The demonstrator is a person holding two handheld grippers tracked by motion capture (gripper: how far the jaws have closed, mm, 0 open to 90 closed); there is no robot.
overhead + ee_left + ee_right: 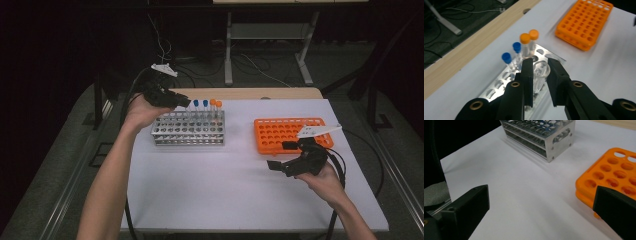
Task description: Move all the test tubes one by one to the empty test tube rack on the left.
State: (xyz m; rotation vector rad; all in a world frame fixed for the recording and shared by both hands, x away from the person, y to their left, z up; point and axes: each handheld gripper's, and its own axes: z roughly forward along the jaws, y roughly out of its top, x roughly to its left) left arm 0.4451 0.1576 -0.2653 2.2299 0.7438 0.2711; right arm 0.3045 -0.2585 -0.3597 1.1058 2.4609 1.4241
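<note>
The left tongs pinch an uncapped clear tube above the metal rack, while the right tongs hover spread beside the still-empty orange rack.

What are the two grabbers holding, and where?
The left gripper pinches a clear uncapped tube near its open top, over the metal rack. The right gripper holds nothing.

Even overhead light falls on the white worktop; surroundings are dark. Shadows are soft. Close jaws in both gripper views blur slightly.
</note>
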